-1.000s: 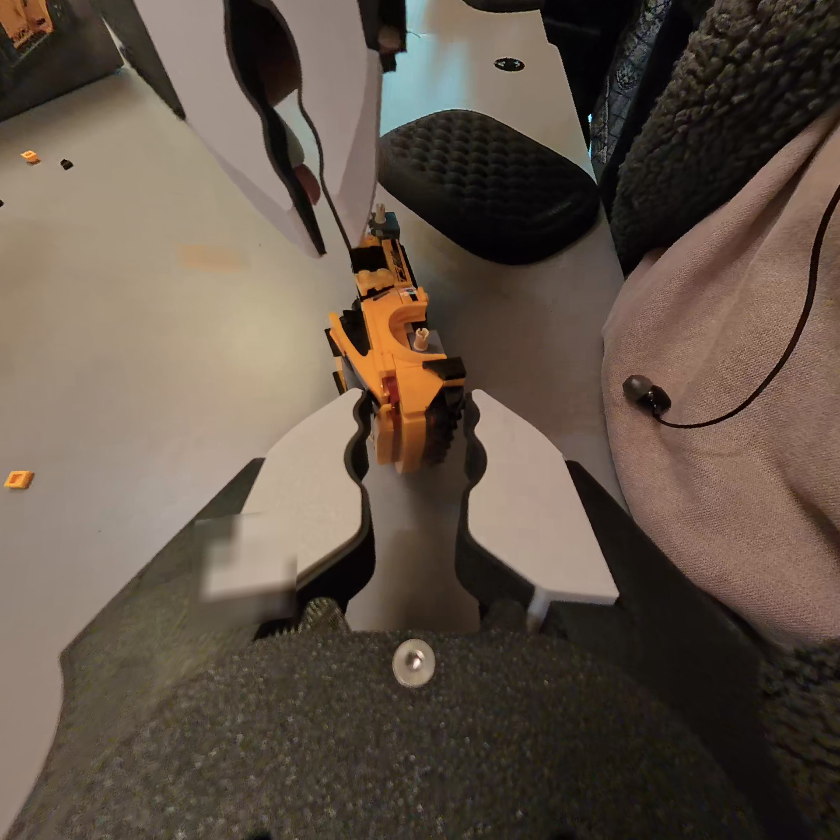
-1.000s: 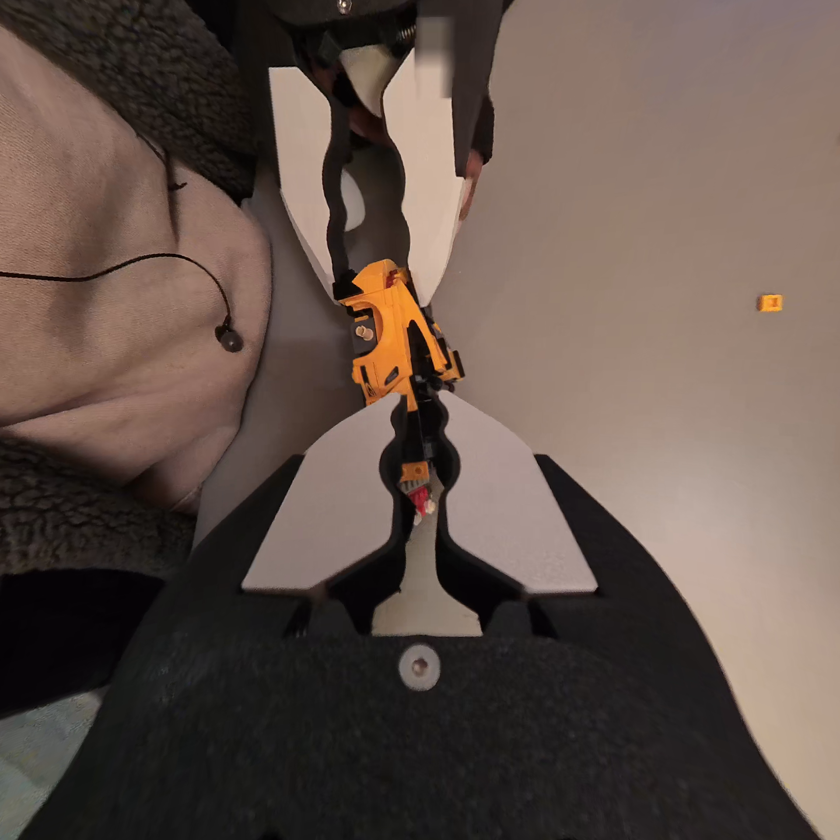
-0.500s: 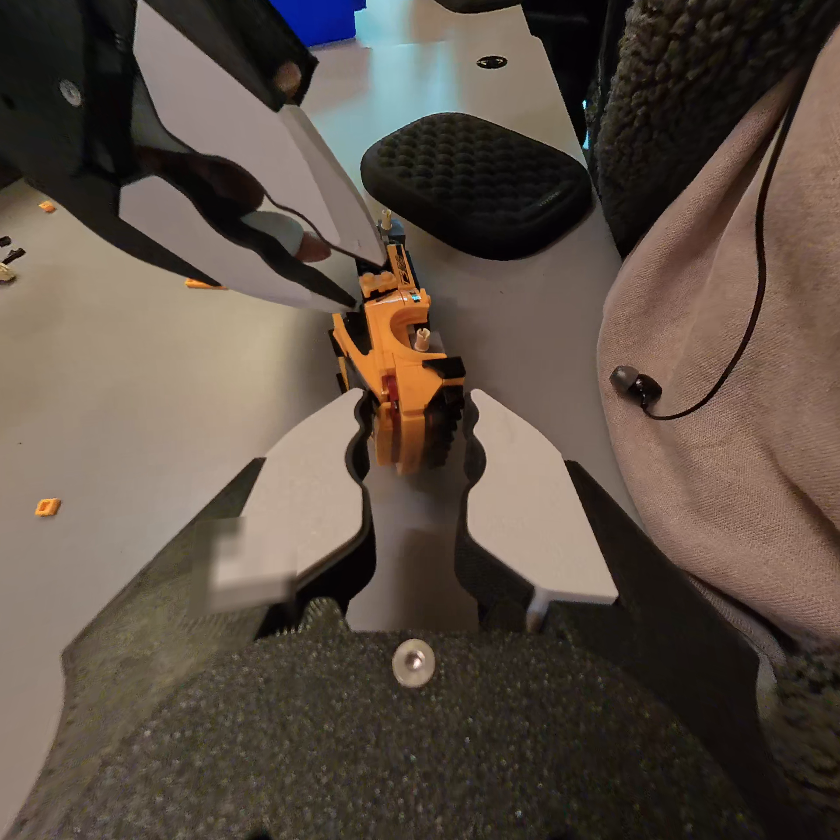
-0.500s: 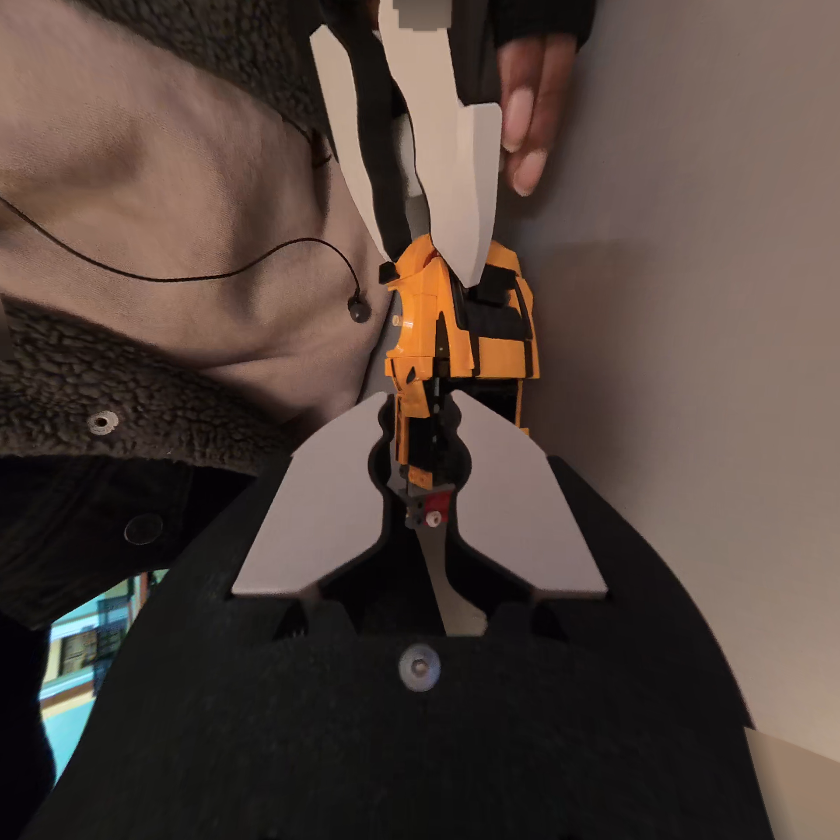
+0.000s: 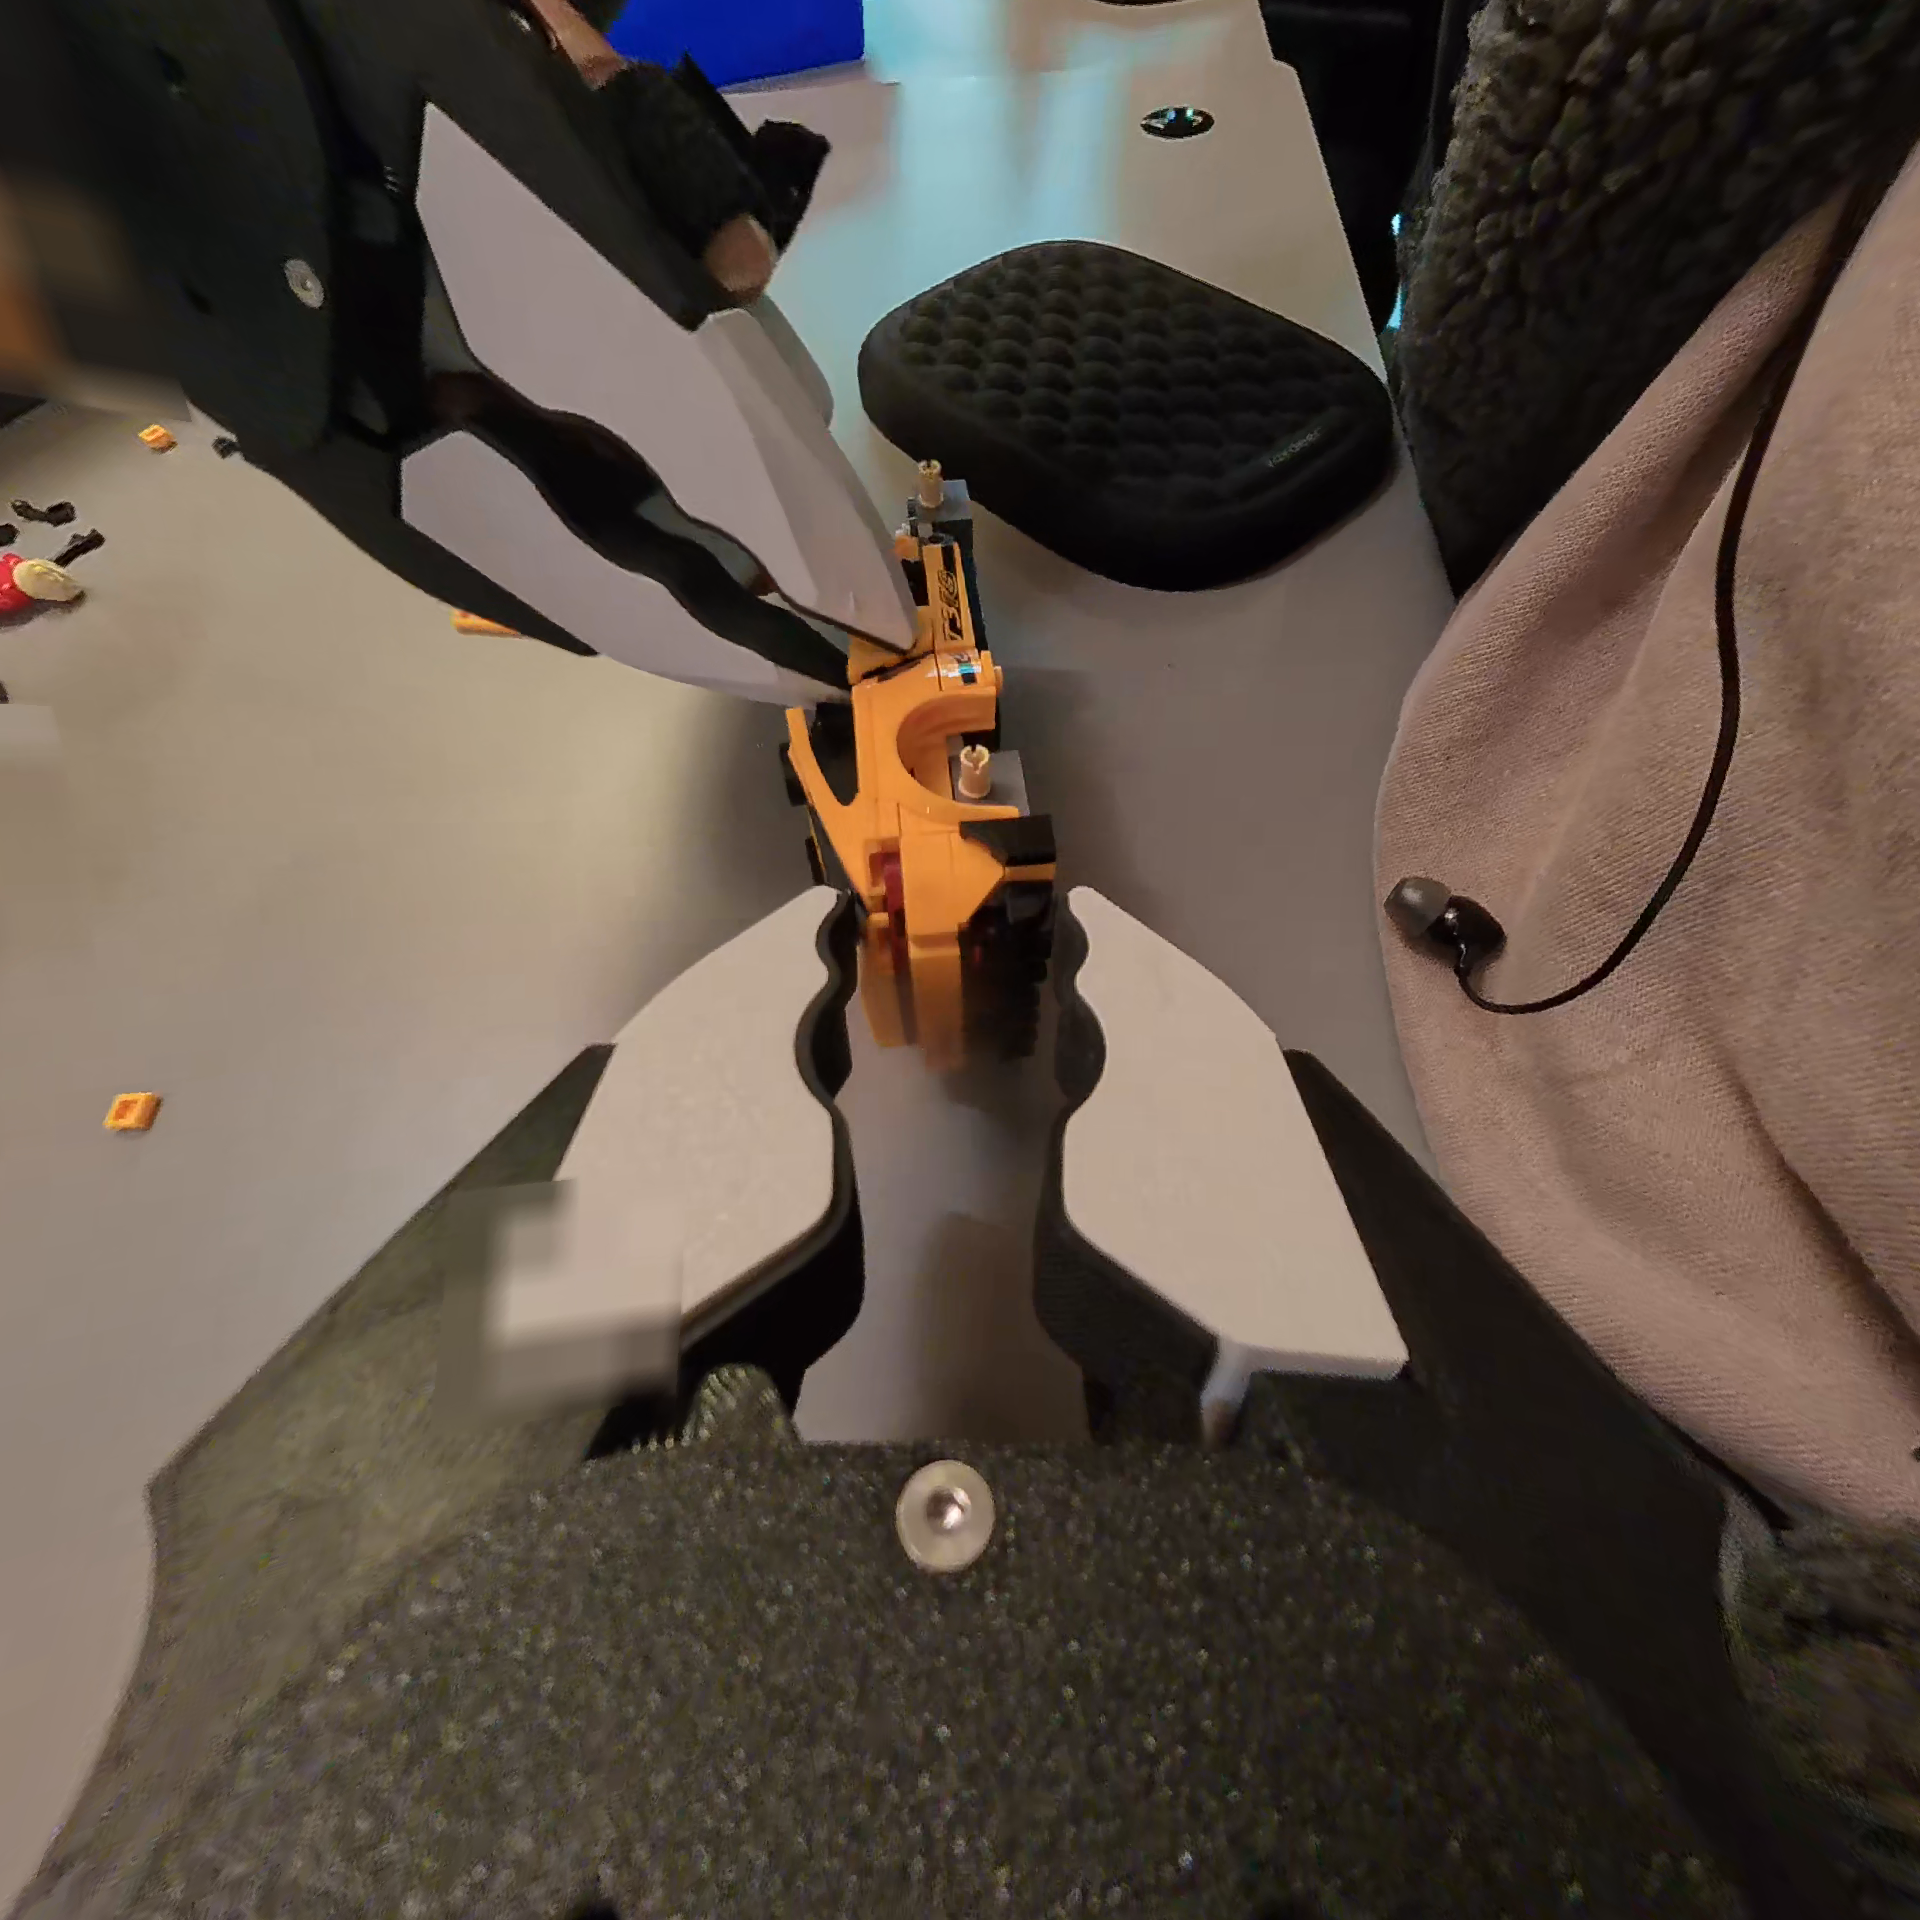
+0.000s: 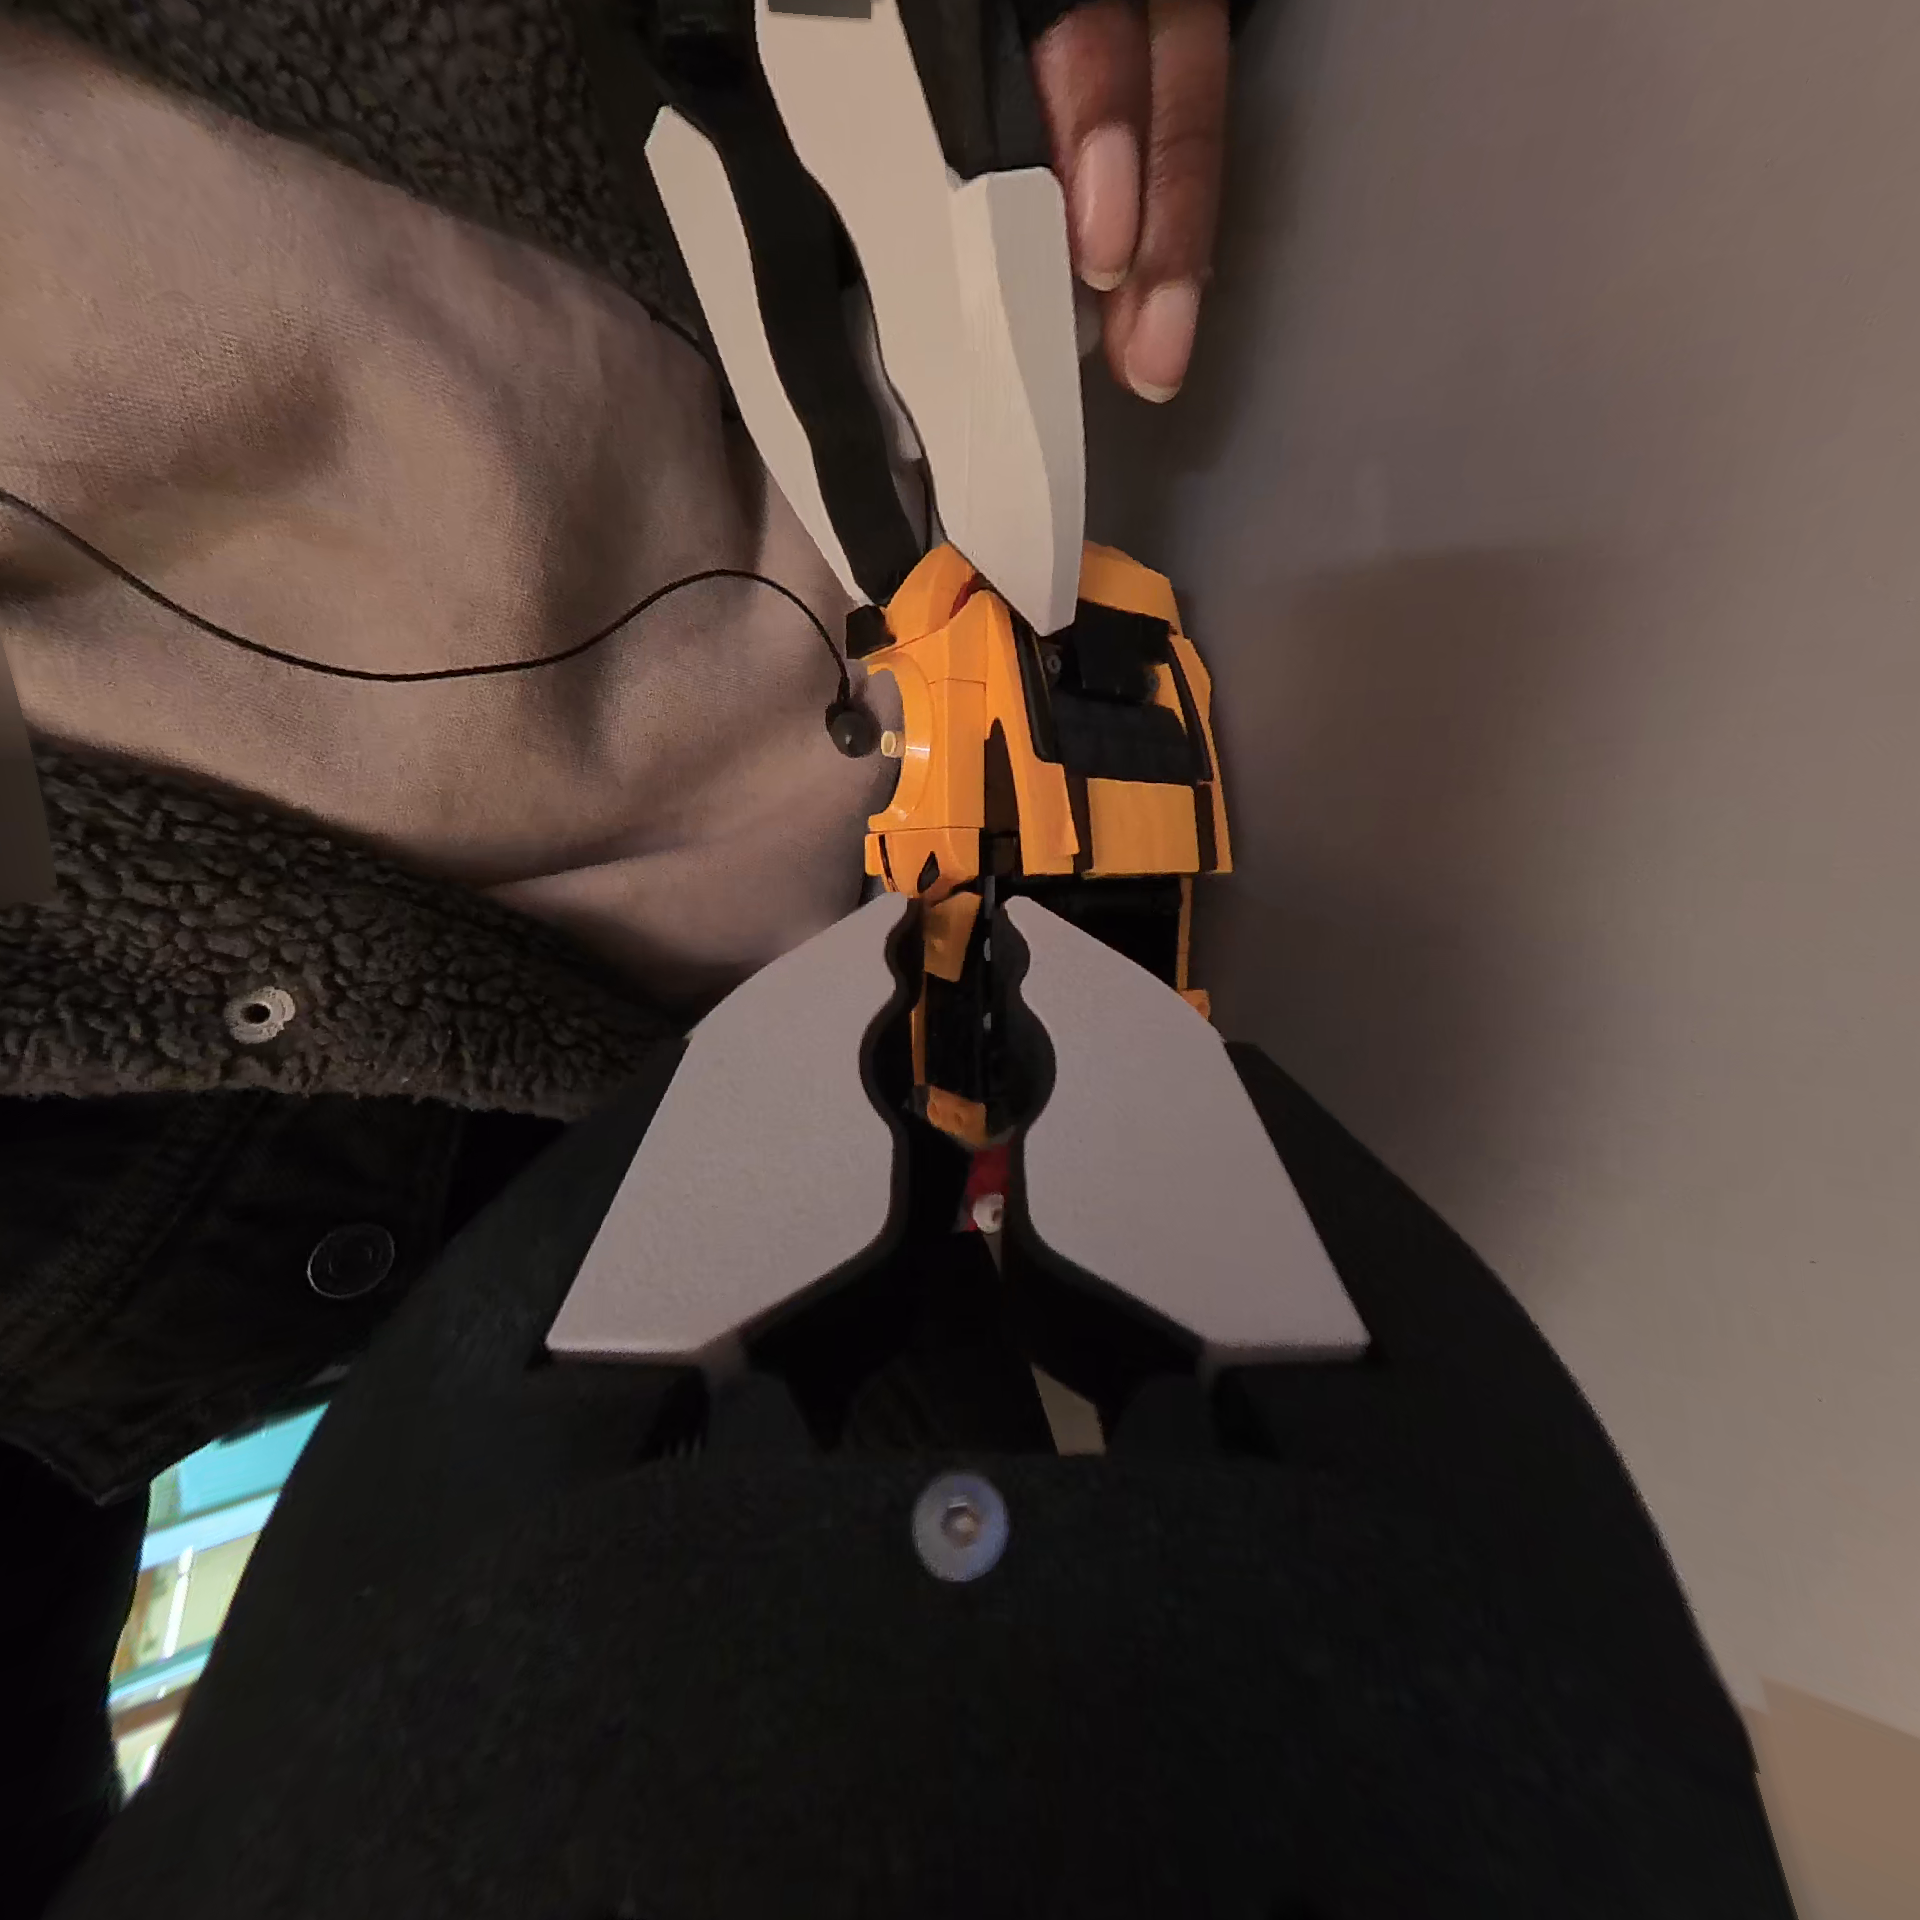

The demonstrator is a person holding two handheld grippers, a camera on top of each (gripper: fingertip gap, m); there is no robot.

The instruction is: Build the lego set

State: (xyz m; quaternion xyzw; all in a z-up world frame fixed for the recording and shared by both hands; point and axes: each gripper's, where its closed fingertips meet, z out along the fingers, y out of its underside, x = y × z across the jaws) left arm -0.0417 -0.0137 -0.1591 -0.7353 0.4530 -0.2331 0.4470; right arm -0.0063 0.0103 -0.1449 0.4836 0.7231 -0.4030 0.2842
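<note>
An orange-and-black toy car built of plastic building bricks [image 5: 925, 831] sits at the middle of the left wrist view, turned on its side over a pale grey tabletop [image 5: 312, 883], wheels off and bare axle pegs showing. The left gripper [image 5: 951, 977] has its two grey fingers clamped on the car's near end, one pad against the orange flank and the other against the black toothed underside. From the upper left of that frame the right gripper [image 5: 868, 655] reaches in, its tips nipped onto the car's far end.

In the right wrist view the same car [image 6: 1049, 748] stands at centre, and the right gripper [image 6: 961, 935] has its jaws drawn nearly together on a thin orange-and-black edge of the bodywork. The left gripper [image 6: 956, 592] comes down from the top of the frame onto the opposite end.

A black padded wrist rest [image 5: 1122, 405] lies in the upper right of the left view, behind the car. Small loose orange bricks [image 5: 130, 1112] lie scattered at the left edge.

The car looks light and stiff but likely fragile: pressed-together bricks can pop apart under twisting or a hard squeeze. Its smooth panels seem slippery; the solid chassis ends appear safer holds than thin body plates.
</note>
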